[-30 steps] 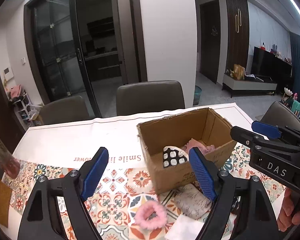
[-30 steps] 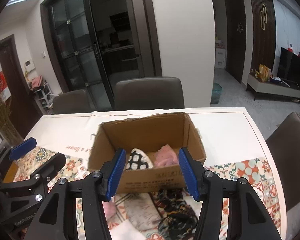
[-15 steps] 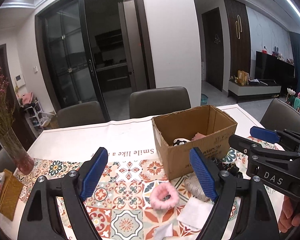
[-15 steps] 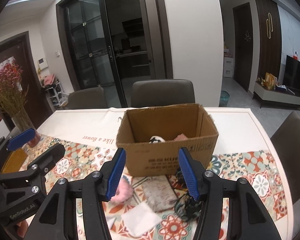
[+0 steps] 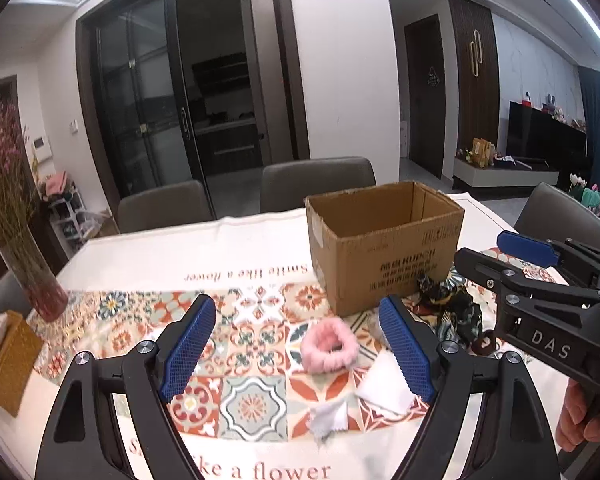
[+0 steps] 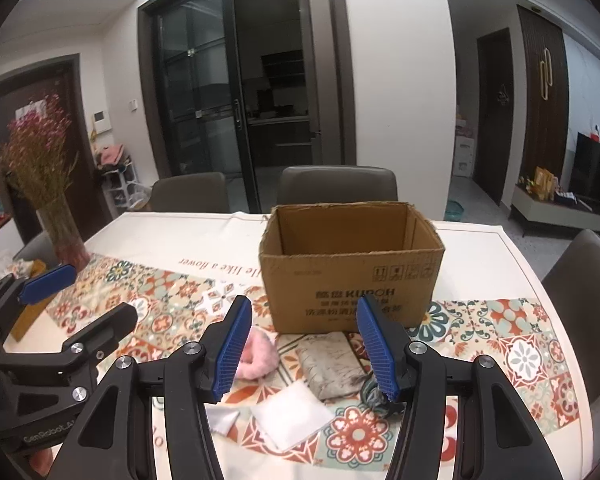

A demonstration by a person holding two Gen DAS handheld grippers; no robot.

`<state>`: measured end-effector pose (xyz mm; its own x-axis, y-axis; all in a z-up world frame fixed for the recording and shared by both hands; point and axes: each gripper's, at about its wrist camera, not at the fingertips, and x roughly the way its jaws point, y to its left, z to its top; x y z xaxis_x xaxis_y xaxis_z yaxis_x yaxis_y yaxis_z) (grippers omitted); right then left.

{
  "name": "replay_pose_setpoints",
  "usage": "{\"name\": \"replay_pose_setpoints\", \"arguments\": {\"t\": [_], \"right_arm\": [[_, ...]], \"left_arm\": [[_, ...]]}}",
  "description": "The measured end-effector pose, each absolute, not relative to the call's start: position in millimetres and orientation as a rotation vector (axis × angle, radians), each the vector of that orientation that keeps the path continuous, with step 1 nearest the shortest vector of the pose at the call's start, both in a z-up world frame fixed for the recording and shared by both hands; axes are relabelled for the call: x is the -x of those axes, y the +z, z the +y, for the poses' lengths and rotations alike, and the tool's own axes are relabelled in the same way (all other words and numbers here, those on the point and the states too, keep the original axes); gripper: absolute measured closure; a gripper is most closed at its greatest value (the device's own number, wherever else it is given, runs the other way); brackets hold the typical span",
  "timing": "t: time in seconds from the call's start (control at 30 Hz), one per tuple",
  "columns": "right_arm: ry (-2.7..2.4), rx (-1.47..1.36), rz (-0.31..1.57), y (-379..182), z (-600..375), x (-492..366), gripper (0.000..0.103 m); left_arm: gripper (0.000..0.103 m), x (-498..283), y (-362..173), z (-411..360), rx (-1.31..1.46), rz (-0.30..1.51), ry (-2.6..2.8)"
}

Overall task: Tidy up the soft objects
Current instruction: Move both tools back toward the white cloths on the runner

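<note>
An open cardboard box [image 5: 384, 248] [image 6: 352, 276] stands on the patterned tablecloth [image 5: 252, 400]; its inside is hidden from this low angle. In front of it lie a pink fluffy scrunchie [image 5: 328, 346] [image 6: 260, 354], a grey printed pouch [image 6: 332, 364], a white cloth square [image 5: 384, 388] [image 6: 292, 408], a smaller white scrap [image 5: 328, 420], a dark patterned cloth [image 5: 452, 312] [image 6: 376, 396] and a dark red hair tie [image 5: 484, 344]. My left gripper [image 5: 295, 306] [image 6: 80, 300] hovers open short of the scrunchie. My right gripper [image 6: 303, 306] [image 5: 488, 250] is open above the pouch. Both hold nothing.
A glass vase of dried pink flowers [image 5: 40, 280] [image 6: 66, 240] stands at the table's left, with a tan woven box [image 5: 12, 360] near it. Grey chairs [image 5: 316, 184] line the far side and another chair [image 6: 584, 280] the right. A hand [image 5: 584, 420] holds the right gripper.
Both grippers have drawn back from the box and sunk a little. The box now looks farther off, its contents have dropped out of sight, and more loose items show in front.
</note>
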<state>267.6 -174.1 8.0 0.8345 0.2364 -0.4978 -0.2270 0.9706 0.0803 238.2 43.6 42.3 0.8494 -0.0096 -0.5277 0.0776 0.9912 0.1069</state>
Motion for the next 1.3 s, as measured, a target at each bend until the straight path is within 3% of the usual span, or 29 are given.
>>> {"name": "replay_pose_setpoints", "arguments": {"t": [1.3], "right_arm": [[0.311, 0.014, 0.814, -112, -159, -265, 0.047]], "left_arm": [[0.019, -218, -66, 50, -0.132, 0.723, -0.069]]}}
